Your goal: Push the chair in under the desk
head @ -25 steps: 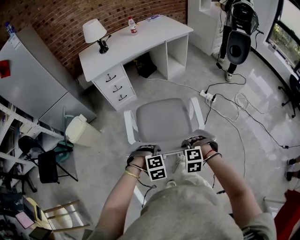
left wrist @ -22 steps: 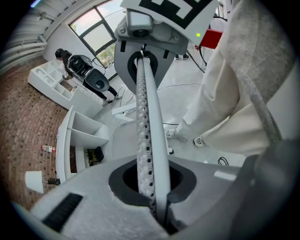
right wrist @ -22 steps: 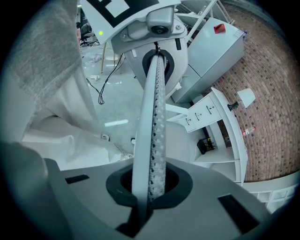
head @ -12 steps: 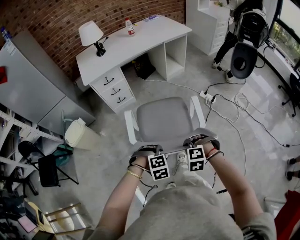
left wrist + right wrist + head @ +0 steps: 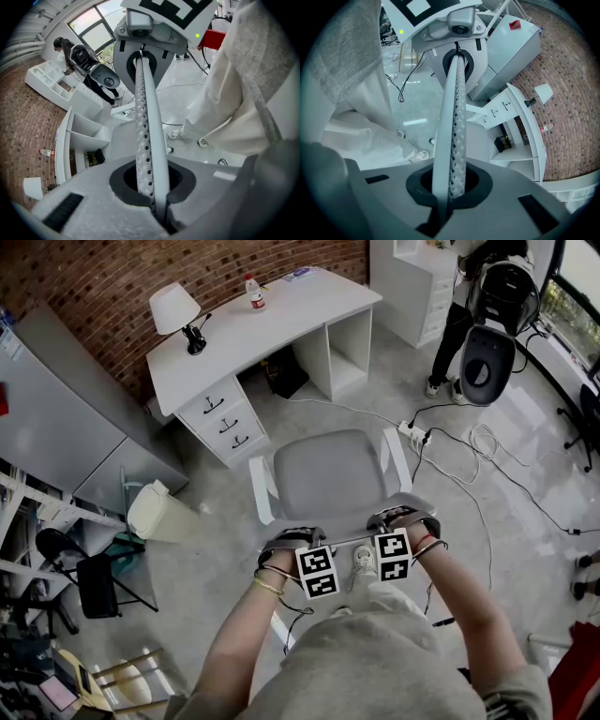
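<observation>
Left claw [image 5: 298, 549] and right claw [image 5: 398, 531] are both closed with nothing visible between the jaws. They sit at the top edge of the backrest of the chair [image 5: 328, 474], and its seat lies just beyond them. Farther beyond, apart from the chair, stands the white surface [image 5: 281, 329] with a lamp [image 5: 175, 307] and a bottle [image 5: 251, 292], against a brick wall [image 5: 141, 268].

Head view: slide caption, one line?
Left hand-held gripper and right hand-held gripper clamp the grey chair by its backrest, short of the white desk.

We see an office: a white desk [image 5: 281, 320] with drawers [image 5: 223, 420], a table lamp [image 5: 174, 307], and a grey cabinet [image 5: 56, 409].
</observation>
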